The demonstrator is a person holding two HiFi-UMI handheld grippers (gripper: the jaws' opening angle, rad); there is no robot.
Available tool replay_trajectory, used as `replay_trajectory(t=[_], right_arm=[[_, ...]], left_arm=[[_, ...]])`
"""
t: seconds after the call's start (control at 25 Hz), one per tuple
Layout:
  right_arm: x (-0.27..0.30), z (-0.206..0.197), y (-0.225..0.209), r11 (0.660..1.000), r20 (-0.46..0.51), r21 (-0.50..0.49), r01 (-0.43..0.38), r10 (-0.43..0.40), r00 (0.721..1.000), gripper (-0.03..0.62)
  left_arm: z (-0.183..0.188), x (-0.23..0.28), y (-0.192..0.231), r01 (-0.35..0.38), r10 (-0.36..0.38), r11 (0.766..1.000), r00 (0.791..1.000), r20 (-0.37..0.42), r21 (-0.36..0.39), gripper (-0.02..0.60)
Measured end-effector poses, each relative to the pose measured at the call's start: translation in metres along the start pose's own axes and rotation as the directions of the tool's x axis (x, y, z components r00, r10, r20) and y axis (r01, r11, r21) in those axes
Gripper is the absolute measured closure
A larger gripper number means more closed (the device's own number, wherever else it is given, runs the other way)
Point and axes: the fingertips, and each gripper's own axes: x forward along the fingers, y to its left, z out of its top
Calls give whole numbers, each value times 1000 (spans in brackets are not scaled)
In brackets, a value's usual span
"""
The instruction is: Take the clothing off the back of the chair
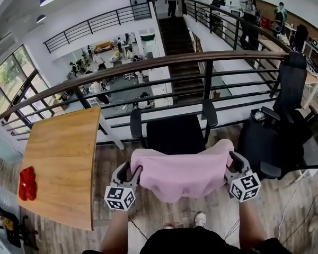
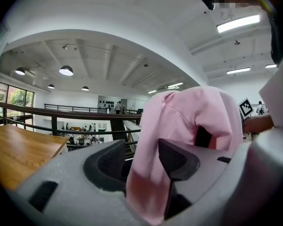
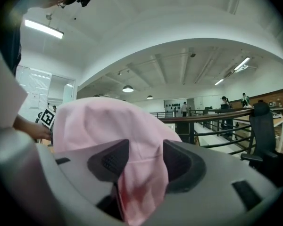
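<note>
Up on a mezzanine here: a dark railing (image 1: 148, 62) curves across the view, with a lower hall of desks and people beyond it and a wood floor (image 1: 116, 163) underfoot. At the left stands a wooden surface (image 1: 63, 152), with a small red thing (image 1: 27, 183) at its left edge. A second chair (image 1: 286, 120), black, sits off to the right. Dead centre, the chair (image 1: 175, 134) faces the railing, and the pink garment (image 1: 183, 173) lies draped over its back, covering the top. The left hand-held gripper (image 1: 133, 172) is in at the garment's left end, and the right hand-held gripper (image 1: 230, 164) is at its right end. The left jaws stand wide apart with a fold of pink hanging between them; it lies against the right pad, and there is a dark gap to the left pad. The right jaws are spread wide too, with pink cloth hanging loose in the gap, not pinched.
</note>
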Motion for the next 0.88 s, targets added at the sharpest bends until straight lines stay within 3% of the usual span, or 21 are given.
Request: replay_trajectory(t=[0.2,0.32,0.36,0.88], right_arm=[[12,5,3,999,4,-20,-36,36,999,467],[12,8,0,999,6,-46,-10,10,1000,562],[12,9,-2,999,8,-50,3,-3,1000,573],[-17,43,-24,991,76,-46,124,-120,990,577]], left_arm=[[2,10,-3,15,-14,1000,1000,-4,19,412],[7,9,0,-7,6,999,1000,11,39,544],[9,9,0,-12,12,999,1000,14,46,557],[44,-21,6,-5,5,1000,997,81,3,561]])
